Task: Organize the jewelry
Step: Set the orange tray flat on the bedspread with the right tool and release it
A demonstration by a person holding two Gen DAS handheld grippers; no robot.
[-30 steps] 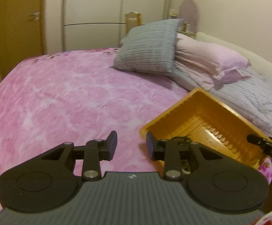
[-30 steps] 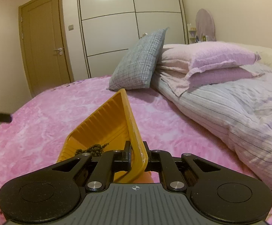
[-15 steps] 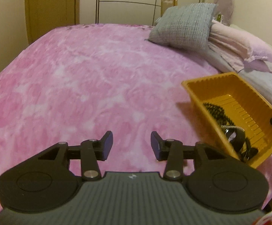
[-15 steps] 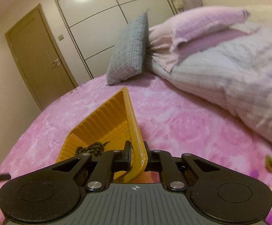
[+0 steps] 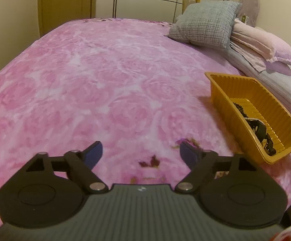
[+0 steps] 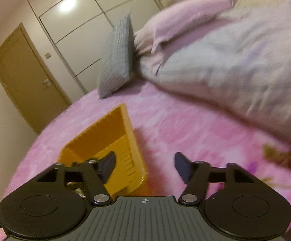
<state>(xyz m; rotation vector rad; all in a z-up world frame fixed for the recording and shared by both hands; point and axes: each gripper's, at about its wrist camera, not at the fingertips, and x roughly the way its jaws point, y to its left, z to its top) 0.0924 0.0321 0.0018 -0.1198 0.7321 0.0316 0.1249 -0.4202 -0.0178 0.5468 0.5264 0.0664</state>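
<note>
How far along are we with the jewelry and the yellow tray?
Done: the jewelry, dark beads and a pearl strand, lies in the yellow tray, which sits on the pink bedspread. In hand: nothing; the left gripper and right gripper are both opening, with only the tray's rim between the right jaws. Left: no loose jewelry shows on the bed.

Ahead of your tongs spreads a bed under a pink rose-patterned cover (image 5: 109, 76). On it, right of your left tongs, sits an orange tray (image 5: 221, 92). Farther ahead to the right a grey cushion (image 5: 203, 24) leans against stacked pink pillows (image 5: 266, 46), beside a striped grey blanket (image 6: 236, 64).
</note>
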